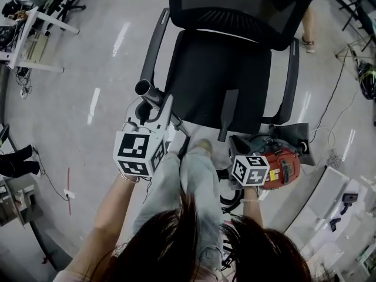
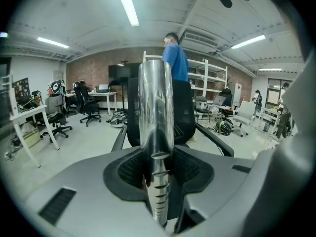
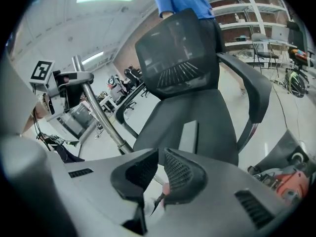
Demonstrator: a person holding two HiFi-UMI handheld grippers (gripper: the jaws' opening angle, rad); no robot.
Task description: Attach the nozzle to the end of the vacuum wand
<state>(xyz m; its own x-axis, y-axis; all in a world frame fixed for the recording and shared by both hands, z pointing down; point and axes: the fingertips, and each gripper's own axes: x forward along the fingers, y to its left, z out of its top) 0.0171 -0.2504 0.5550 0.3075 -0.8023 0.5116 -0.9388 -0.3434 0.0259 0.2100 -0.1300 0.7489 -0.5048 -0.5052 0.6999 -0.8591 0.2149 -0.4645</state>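
On the seat of the black office chair [image 1: 211,81] lies the nozzle [image 1: 227,115], a flat grey piece set lengthwise, untouched and well apart from the vacuum wand [image 1: 151,94]. The left gripper [image 1: 157,111] has its fingers [image 2: 126,169] clamped on the wand's chrome tube. The tube runs up and away between them, with its open end raised beside the chair's armrest. The right gripper [image 3: 160,172] hangs near the front edge of the seat with its fingers pressed together and nothing between them (the red vacuum body [image 1: 282,164] sits on the floor just beside it).

I judge the task to be at its first step: the wand is held ready and the nozzle is not yet picked up. The next move calls for the right fingers to part, reach forward over the seat and close on the nozzle's sides, leaving its socket end free. That end must then be lined up with the wand's open mouth and pushed on straight while the left grip steadies the tube.
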